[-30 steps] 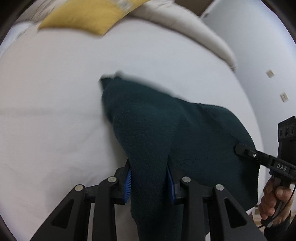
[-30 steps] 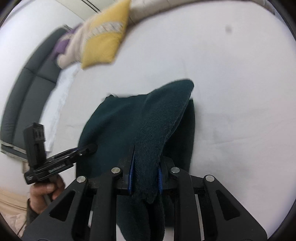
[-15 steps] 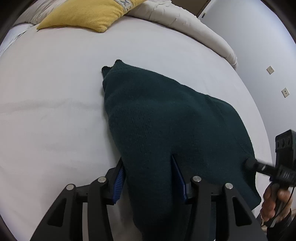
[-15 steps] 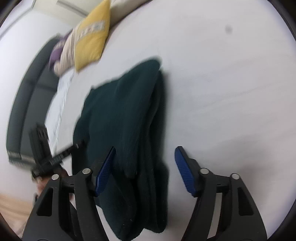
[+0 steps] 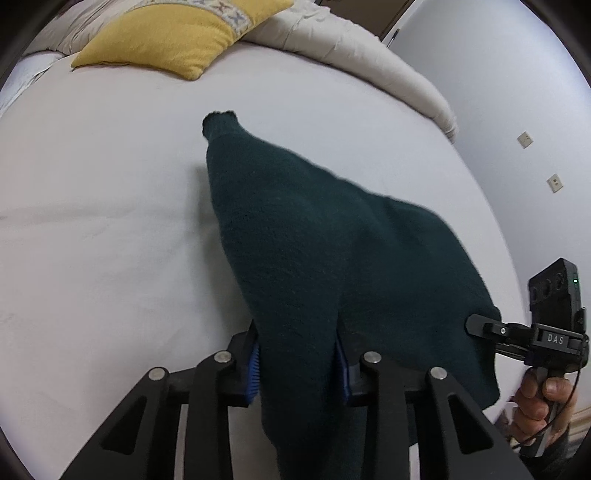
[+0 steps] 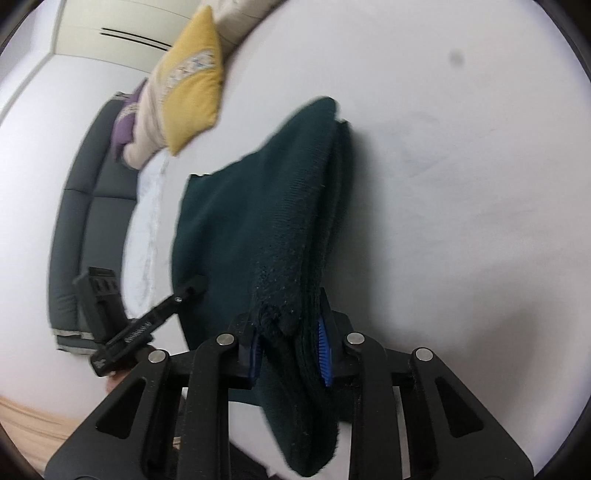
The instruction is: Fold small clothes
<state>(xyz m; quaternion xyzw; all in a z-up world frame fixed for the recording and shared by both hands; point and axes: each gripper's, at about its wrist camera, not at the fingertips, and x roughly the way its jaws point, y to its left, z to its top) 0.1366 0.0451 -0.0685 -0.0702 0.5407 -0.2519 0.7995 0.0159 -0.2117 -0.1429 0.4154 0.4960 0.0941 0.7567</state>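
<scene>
Re-gripping: half a second ago both grippers were standing open around the knit; now I am holding the left gripper (image 5: pixel 297 363) and right gripper (image 6: pixel 290 349) clamped on the near edge of the green knit (image 5: pixel 317 236), which is draping over the white bed (image 5: pixel 92 221). Judging: I am readying the next fold, away toward the pillow (image 5: pixel 181 35).

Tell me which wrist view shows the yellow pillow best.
Left wrist: the yellow pillow lies sharp and nearly whole at the head of the bed, patterned band visible. Right wrist shows the yellow pillow edge-on, tilted and slightly blurred.
</scene>
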